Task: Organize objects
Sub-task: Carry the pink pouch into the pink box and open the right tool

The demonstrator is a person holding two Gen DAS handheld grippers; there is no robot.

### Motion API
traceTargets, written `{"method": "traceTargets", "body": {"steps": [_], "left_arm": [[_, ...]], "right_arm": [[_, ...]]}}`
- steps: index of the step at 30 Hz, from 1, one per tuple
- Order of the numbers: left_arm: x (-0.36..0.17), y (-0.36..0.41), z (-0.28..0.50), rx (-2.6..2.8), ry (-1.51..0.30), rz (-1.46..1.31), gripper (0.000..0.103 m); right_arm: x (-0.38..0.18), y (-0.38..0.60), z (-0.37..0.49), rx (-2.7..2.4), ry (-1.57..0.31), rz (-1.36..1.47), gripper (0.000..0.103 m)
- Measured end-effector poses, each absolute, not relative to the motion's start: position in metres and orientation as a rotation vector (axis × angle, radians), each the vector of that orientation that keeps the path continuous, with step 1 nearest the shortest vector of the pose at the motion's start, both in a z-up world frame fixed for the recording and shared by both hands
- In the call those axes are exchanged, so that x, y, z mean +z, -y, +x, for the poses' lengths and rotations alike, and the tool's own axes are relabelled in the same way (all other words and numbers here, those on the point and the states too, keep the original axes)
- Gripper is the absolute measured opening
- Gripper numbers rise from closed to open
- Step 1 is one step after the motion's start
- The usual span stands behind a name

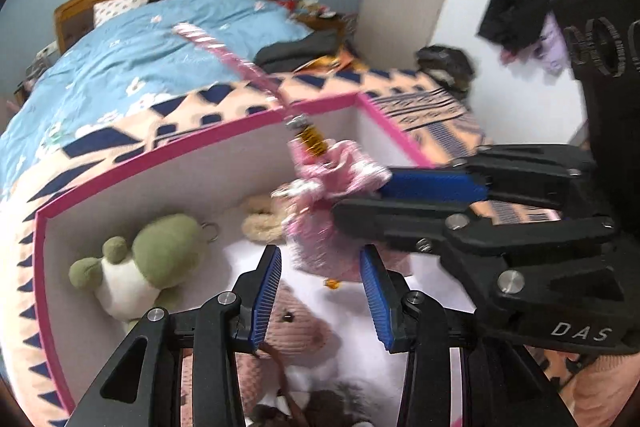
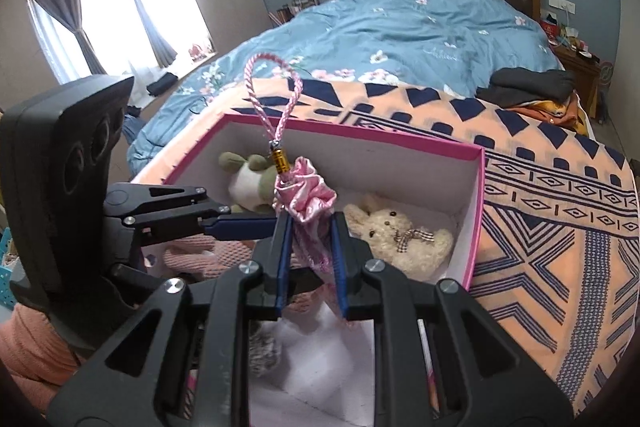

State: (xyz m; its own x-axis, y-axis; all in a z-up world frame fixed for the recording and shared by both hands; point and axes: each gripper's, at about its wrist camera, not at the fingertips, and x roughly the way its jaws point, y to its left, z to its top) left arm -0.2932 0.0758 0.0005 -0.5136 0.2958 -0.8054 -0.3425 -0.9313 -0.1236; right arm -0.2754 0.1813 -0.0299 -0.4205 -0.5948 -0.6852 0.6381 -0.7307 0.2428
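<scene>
A pink satin pouch (image 2: 306,205) with a gold bead and a twisted pink-and-white cord loop (image 2: 272,95) is hanging above the open pink-rimmed box (image 2: 476,211), its cord standing up over the near wall. The right gripper (image 2: 310,259) is pinching the pouch's lower half between its blue pads (image 2: 283,259), the jaws drawn in close against the fabric. In the left wrist view the pouch (image 1: 336,187) is looking blurred, with the right gripper (image 1: 384,199) reaching in from the side to hold it.

The left gripper (image 1: 320,291) is hovering just below the pouch with its jaws spread wide and nothing between them.

Inside the box a green and white plush (image 1: 136,267) is lying against the far wall, a cream teddy bear (image 2: 396,235) with a checked bow is resting in the corner, and a pink knitted bear (image 1: 296,335) is lying under the left gripper on white paper.

The box is sitting on a peach blanket (image 2: 560,219) with navy patterns, spread over the foot of a bed under a blue floral duvet (image 2: 400,31).
</scene>
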Motion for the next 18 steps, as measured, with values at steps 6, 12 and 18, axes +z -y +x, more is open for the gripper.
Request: {"method": "traceTargets", "body": {"steps": [6,12,18], "left_arm": [[-0.004,-0.075,-0.296,2.472,-0.086,-1.332,0.041],[0.005,-0.069,-0.292,2.518,-0.077,-1.284,0.043],[0.021,-0.060,-0.272,2.537,-0.030,-1.188,0.050]], "right_arm": [[-0.037,-0.187,-0.288,-2.241,-0.049,1.086,0.029],[-0.036,-0.199,-0.279,-2.247,-0.022,1.073,0.029],[-0.029,-0.211,-0.265,-2.249,0.013,1.035,0.039]]}}
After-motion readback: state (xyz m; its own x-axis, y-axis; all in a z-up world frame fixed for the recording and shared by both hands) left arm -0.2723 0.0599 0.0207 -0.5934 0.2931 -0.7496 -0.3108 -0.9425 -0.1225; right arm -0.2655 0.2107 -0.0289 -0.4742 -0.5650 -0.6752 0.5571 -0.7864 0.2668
